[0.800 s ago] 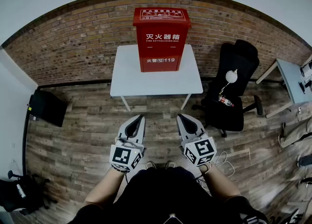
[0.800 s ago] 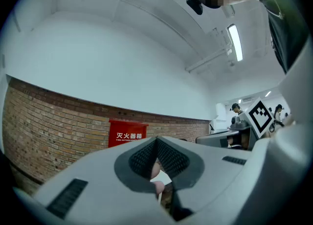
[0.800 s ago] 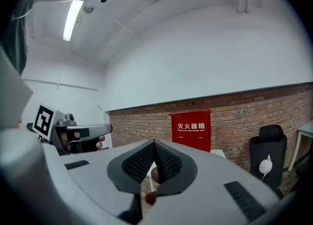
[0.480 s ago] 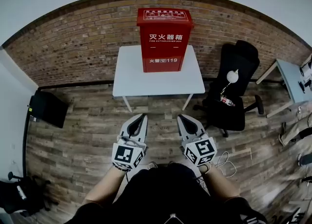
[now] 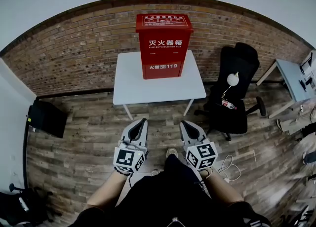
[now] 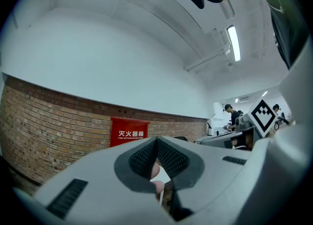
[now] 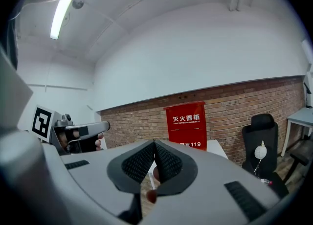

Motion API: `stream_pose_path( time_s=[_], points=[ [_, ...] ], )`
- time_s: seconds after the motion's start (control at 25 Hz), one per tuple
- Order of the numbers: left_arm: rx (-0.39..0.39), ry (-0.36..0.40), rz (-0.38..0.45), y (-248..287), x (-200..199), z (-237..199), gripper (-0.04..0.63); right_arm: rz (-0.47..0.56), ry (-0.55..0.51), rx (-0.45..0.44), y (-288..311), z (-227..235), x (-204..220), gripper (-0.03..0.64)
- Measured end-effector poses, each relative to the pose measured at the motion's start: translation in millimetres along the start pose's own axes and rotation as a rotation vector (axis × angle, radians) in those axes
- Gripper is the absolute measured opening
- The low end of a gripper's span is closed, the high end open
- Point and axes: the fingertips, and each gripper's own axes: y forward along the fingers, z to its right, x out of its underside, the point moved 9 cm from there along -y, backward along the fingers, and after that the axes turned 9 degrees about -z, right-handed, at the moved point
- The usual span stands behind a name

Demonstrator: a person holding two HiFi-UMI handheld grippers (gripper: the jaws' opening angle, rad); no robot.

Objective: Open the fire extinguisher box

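A red fire extinguisher box (image 5: 163,46) with white lettering stands upright and closed on a white table (image 5: 158,80) against the brick wall. It also shows far ahead as the box (image 6: 129,132) in the left gripper view and the box (image 7: 185,121) in the right gripper view. My left gripper (image 5: 142,121) and right gripper (image 5: 182,119) are held side by side low in the head view, well short of the table, pointing toward it. Both are shut with nothing between the jaws.
A black office chair (image 5: 236,93) with a small white lamp (image 5: 233,78) stands right of the table. A grey desk (image 5: 292,80) is at the far right, a black case (image 5: 45,117) at the left wall. Wooden floor (image 5: 89,137) lies between me and the table.
The view has shifted slightly; the box and table sit a little higher and the grippers a touch nearer the table. A foot now shows between the grippers.
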Motion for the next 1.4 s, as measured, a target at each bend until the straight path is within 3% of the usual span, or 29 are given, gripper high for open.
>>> stream_pose_path(
  time_s=[0.52, 1.4],
  points=[
    [-0.020, -0.002, -0.014, 87, -11, -51, 0.051, -0.005, 0.020, 0.017, 74, 69, -25, 0.020],
    [-0.156, 0.009, -0.055, 317, -72, -145, 0.049, 0.031, -0.101, -0.006, 255, 265, -156, 0.020]
  ],
)
